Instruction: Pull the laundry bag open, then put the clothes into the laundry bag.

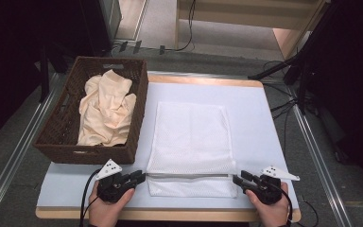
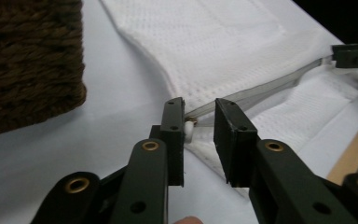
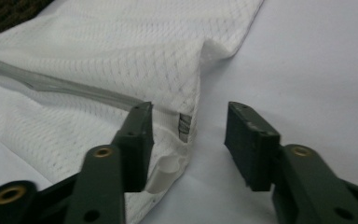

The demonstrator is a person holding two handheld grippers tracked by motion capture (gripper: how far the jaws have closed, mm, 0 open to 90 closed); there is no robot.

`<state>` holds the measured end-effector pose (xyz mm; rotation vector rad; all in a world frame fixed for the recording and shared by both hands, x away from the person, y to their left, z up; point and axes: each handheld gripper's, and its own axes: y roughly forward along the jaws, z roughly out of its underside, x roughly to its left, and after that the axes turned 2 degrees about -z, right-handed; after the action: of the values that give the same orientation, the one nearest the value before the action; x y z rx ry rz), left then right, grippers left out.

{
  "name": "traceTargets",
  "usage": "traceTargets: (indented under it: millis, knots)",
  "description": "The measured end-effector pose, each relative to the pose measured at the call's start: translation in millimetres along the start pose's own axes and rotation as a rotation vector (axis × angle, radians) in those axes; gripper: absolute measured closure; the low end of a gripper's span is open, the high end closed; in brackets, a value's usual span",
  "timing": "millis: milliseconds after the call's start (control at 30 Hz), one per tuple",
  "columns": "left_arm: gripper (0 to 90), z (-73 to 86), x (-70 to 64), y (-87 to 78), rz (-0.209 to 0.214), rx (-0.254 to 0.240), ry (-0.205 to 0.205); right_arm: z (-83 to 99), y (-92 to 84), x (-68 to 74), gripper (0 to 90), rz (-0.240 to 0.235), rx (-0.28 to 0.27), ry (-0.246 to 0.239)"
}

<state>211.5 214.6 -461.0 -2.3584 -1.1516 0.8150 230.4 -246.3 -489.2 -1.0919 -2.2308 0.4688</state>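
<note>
A white mesh laundry bag [image 1: 189, 137] lies flat on the white table, its grey zipper [image 1: 189, 176] running across near the front edge. My left gripper [image 1: 142, 176] sits at the bag's front left corner. In the left gripper view its jaws [image 2: 199, 109] stand apart, with the small zipper pull [image 2: 190, 126] beside the left jaw. My right gripper [image 1: 238, 178] sits at the front right corner. Its jaws [image 3: 189, 114] are open around the bag's corner edge [image 3: 186, 126], and the pads do not press on the mesh.
A brown wicker basket [image 1: 52, 127] stands at the table's left and holds a cream cloth [image 1: 106, 111]. Its woven wall [image 2: 28, 60] is close to my left gripper. The table's wooden front edge [image 1: 170, 215] runs just below both hands.
</note>
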Motion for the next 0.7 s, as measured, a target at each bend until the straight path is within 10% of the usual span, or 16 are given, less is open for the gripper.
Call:
traceTargets:
  millis: [300,700]
  knots:
    - [69.8,-3.1,-12.2,-2.8,0.022,-0.066,0.069,-7.2,-6.0,11.1,29.8,0.036,-0.063,-0.065]
    - [79.9,-11.6,-39.9,22.4,0.106,-0.035,0.114,-40.2,7.9,55.2,32.2,-0.025,-0.053,-0.128]
